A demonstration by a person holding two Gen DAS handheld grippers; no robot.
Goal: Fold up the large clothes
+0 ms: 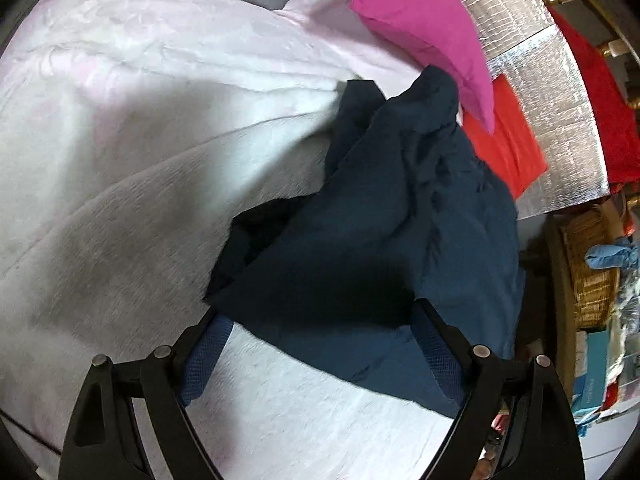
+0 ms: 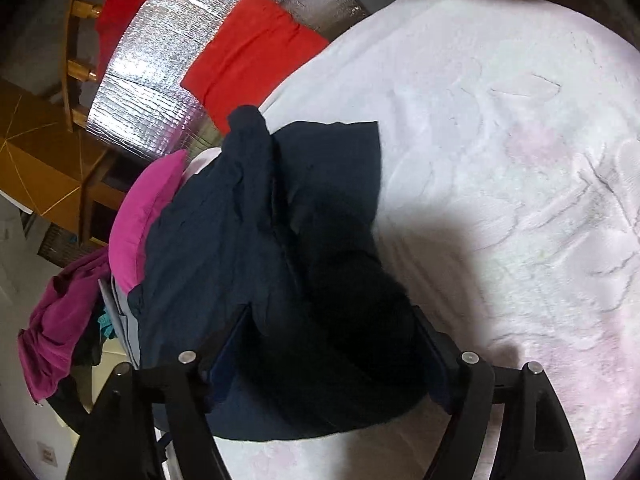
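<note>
A dark navy garment point(image 1: 400, 208) lies crumpled on the pale pink bedspread point(image 1: 140, 120), near the bed's edge. In the left wrist view my left gripper point(image 1: 320, 312) hovers over its near corner with the jaws wide apart. The cloth lies under and between the blue-padded fingers point(image 1: 208, 356), which do not pinch it. In the right wrist view the same garment point(image 2: 224, 240) is bunched in a heap. My right gripper point(image 2: 330, 314) stands open around a dark fold of it, the pads apart from each other and not squeezing the cloth.
A magenta pillow point(image 1: 424, 32) and a folded red cloth point(image 1: 508, 140) lie beside the garment. Behind them is a silver foil mat point(image 1: 532, 52). A wicker basket point(image 1: 588, 264) stands off the bed. Purple clothing point(image 2: 60, 320) hangs over the bed's edge.
</note>
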